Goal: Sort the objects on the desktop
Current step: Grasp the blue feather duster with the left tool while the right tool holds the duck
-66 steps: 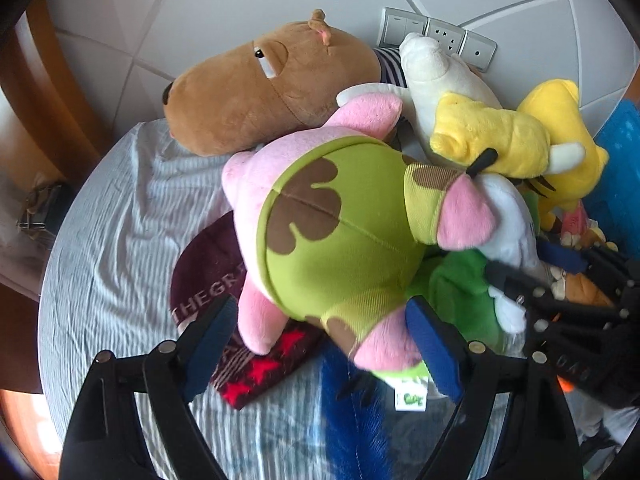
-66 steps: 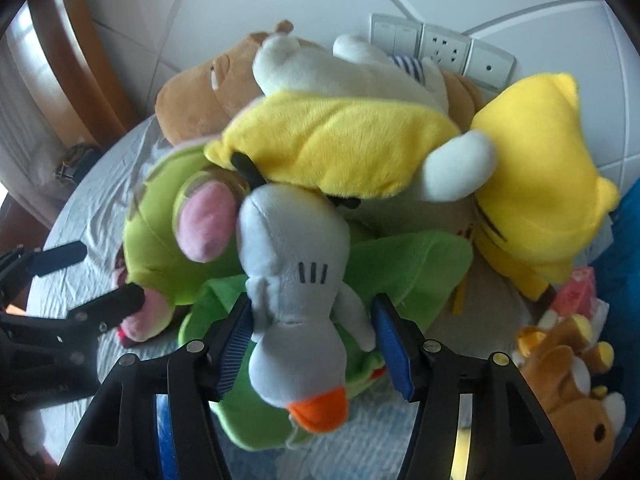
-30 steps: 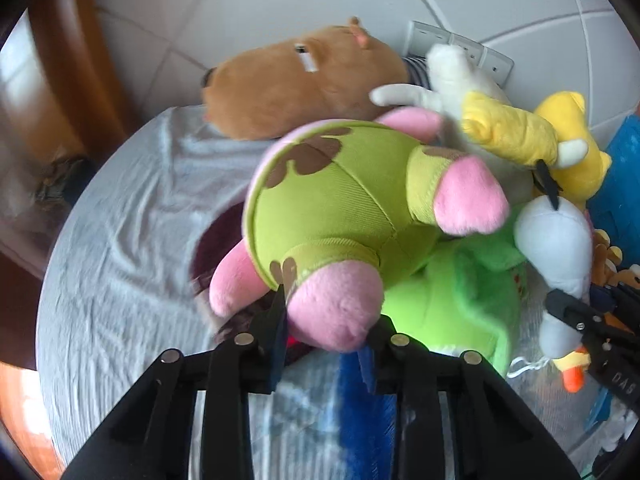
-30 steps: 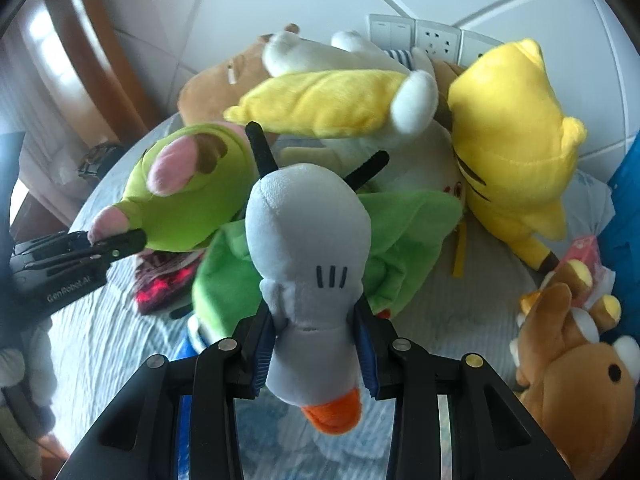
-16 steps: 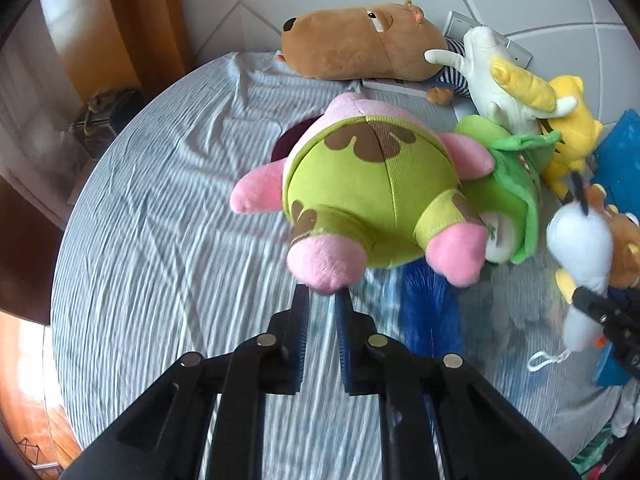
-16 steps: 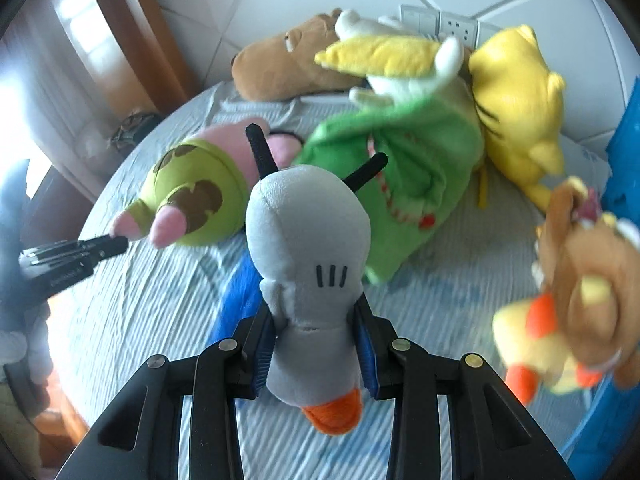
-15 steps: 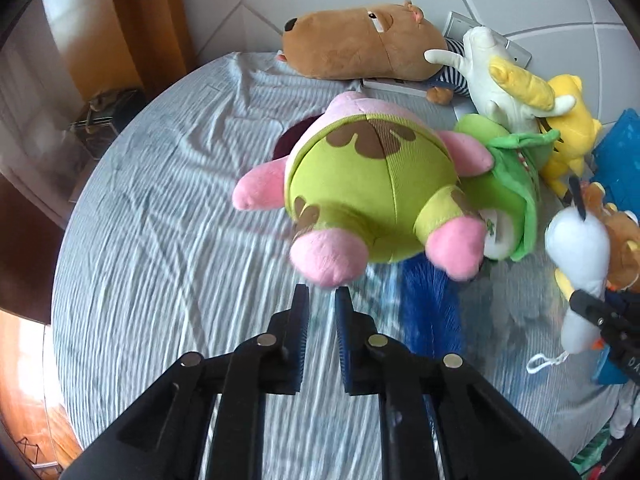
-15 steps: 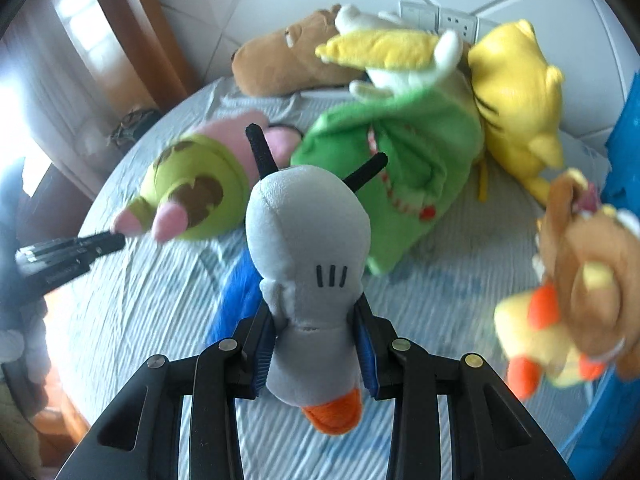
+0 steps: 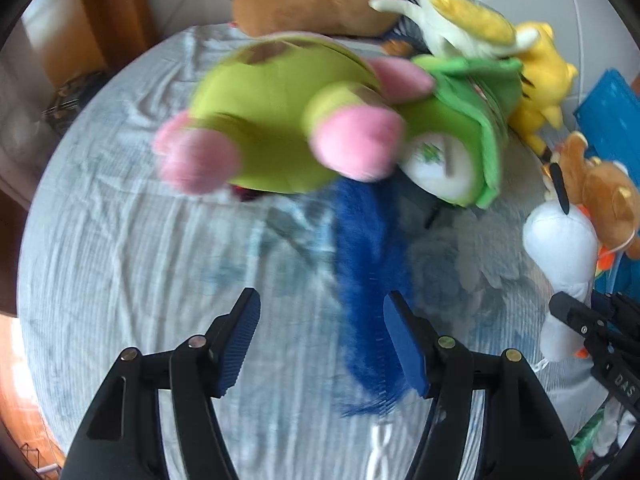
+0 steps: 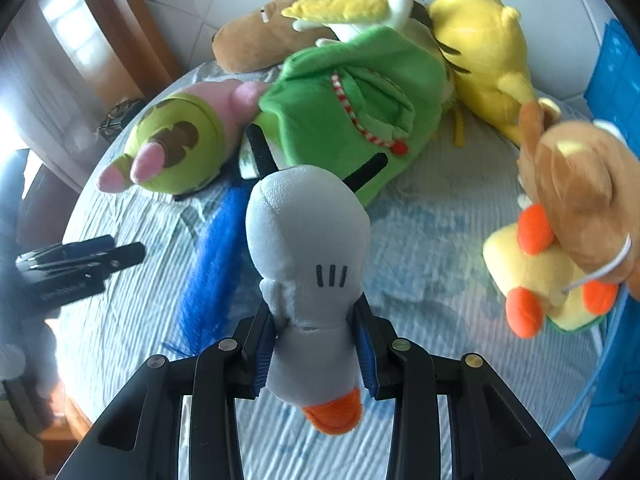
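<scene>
The pink-and-green plush [image 9: 280, 128] lies blurred on the striped tablecloth [image 9: 120, 240], a short way ahead of my left gripper [image 9: 322, 336], which is open with nothing between its fingers. The right wrist view has the same plush [image 10: 176, 148] at the left, with the left gripper [image 10: 80, 264] below it. My right gripper [image 10: 316, 356] is shut on the body of a grey-white goose plush [image 10: 308, 264], held above the table with its orange beak toward the camera. From the left wrist, the goose [image 9: 560, 248] hangs at the right edge.
A blue furry piece [image 9: 368, 280] lies in front of the left gripper. A green plush [image 10: 352, 112], a yellow plush [image 10: 480, 40], a brown capybara plush [image 10: 256, 40] and a white-and-yellow plush [image 9: 468, 20] crowd the back. A brown bear plush [image 10: 576, 200] and blue basket [image 10: 616, 92] are at right.
My left gripper has opened and let go of the pink-and-green plush, which now rests on the cloth. The right gripper keeps its hold on the goose and has drawn back slightly.
</scene>
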Demonstrator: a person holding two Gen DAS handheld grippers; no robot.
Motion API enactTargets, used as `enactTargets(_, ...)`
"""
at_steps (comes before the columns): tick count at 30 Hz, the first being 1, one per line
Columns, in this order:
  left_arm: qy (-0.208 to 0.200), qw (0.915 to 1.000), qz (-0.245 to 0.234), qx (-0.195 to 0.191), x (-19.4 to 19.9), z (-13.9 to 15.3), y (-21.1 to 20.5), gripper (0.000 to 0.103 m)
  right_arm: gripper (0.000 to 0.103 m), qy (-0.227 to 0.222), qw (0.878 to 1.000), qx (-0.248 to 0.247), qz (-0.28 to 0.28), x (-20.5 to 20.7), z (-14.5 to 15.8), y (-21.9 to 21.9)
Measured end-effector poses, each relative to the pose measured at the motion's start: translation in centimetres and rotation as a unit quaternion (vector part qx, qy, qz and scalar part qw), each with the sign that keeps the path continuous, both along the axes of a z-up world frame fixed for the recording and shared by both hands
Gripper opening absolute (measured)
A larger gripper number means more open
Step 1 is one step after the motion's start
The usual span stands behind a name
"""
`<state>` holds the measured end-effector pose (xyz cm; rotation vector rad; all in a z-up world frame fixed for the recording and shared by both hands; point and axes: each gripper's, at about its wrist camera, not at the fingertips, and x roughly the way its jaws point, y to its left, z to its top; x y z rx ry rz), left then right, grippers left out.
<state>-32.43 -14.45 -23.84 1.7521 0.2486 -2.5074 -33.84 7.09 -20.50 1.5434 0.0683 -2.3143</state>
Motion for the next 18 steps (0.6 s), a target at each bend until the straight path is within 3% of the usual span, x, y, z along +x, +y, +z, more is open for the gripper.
enactTargets(5, -0.016, 0.9998, -0.016, 0.002, -0.9, -3.0, 3.4, 0.064, 0.035, -0.009, 1.000, 0.000, -0.004, 0.1, -2.0, 1.5)
enactTargets(11, -0.023, 0.9994, -0.014, -0.022, -1.5, -6.2, 5.0, 0.063, 0.035, -0.019, 1.000, -0.003, 0.003, -0.1, -4.3, 2.8)
enactTargets(16, -0.002, 0.9990, -0.024, -0.038, -1.8, -6.5, 6.0, 0.063, 0.035, -0.016, 1.000, -0.002, 0.009, -0.6, -5.6, 3.5)
enactTargets(18, 0.006, 0.9990, -0.022, -0.037, -1.7, -6.3, 5.9, 0.058, 0.035, -0.017, 1.000, -0.001, 0.009, -0.6, -6.0, 3.6)
